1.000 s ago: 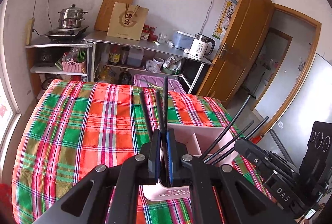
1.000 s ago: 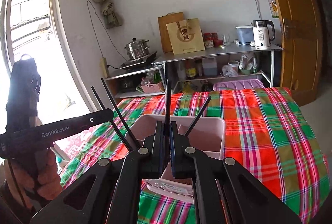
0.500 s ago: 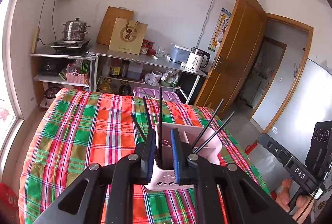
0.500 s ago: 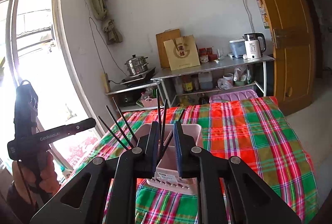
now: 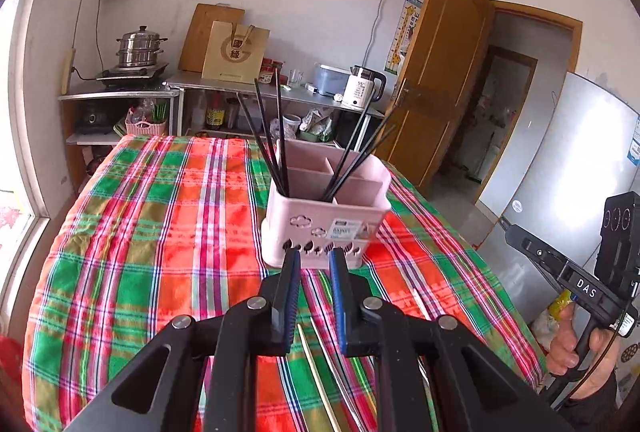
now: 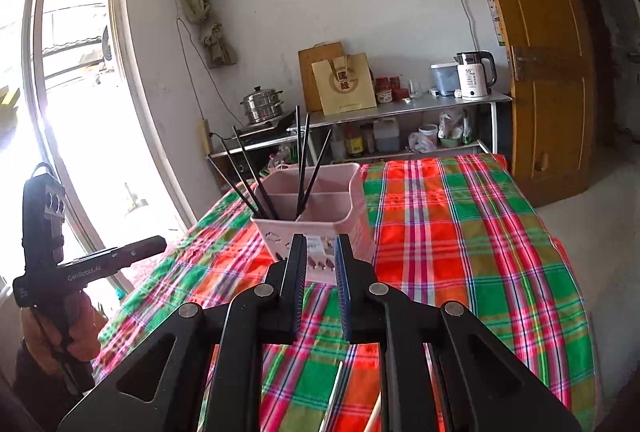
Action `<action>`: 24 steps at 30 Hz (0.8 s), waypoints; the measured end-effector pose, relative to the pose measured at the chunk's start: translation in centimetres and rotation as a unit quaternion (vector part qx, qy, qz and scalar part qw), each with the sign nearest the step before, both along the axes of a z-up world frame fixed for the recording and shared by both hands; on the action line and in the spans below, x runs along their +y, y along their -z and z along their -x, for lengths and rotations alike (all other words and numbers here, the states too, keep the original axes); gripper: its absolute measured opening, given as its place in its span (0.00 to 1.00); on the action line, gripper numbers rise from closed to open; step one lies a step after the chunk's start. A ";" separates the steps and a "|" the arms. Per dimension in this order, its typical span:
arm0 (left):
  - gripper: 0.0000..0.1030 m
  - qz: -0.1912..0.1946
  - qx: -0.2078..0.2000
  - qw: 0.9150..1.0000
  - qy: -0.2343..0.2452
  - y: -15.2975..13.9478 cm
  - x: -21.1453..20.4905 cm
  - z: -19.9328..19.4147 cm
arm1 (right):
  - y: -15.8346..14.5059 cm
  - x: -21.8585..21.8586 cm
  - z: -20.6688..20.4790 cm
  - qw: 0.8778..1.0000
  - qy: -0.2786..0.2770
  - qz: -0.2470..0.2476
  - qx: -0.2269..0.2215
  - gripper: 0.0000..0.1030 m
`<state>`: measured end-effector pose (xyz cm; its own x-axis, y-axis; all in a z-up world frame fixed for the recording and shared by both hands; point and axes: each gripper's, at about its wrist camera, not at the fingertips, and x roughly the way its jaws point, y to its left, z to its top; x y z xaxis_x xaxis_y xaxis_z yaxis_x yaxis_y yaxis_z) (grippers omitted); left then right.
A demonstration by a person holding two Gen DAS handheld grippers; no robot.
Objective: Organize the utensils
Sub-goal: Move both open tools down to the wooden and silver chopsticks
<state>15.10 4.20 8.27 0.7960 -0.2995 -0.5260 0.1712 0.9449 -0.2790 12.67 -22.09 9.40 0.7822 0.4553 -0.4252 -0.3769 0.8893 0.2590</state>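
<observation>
Now we hold our left gripper (image 5: 314, 252) and right gripper (image 6: 321, 238) with jaws slightly parted and nothing between them, both short of the pink utensil holder (image 5: 326, 224) standing on the plaid tablecloth (image 5: 168, 232) toward its far edge. Black chopsticks (image 5: 276, 135) lean in its compartments; pale chopsticks (image 5: 316, 372) lie at the near edge.

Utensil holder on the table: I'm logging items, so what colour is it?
Pale pink, the utensil holder shows best in the left wrist view.
</observation>
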 end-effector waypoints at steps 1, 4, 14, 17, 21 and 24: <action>0.14 0.002 0.005 1.000 0.002 0.6 -0.2 0.6 | 0.4 -0.2 0.5 1.000 -0.002 0.001 0.003 0.14; 0.14 0.006 0.024 1.000 0.006 2.3 -0.5 1.9 | 1.5 -0.6 1.8 1.000 -0.003 0.005 0.014 0.14; 0.14 0.007 0.072 0.997 0.018 6.3 -2.0 3.7 | 4.9 -0.3 3.6 0.998 -0.010 0.017 0.056 0.14; 0.14 0.011 0.084 0.996 0.019 7.1 -2.1 3.6 | 5.6 -0.4 3.3 0.997 -0.008 0.018 0.069 0.14; 0.14 0.005 0.096 0.995 0.024 7.8 -2.8 3.2 | 7.2 0.0 3.0 0.995 -0.011 0.028 0.091 0.14; 0.14 -0.001 0.106 0.994 0.033 8.1 -3.6 2.6 | 8.6 0.7 2.4 0.993 -0.017 0.043 0.112 0.14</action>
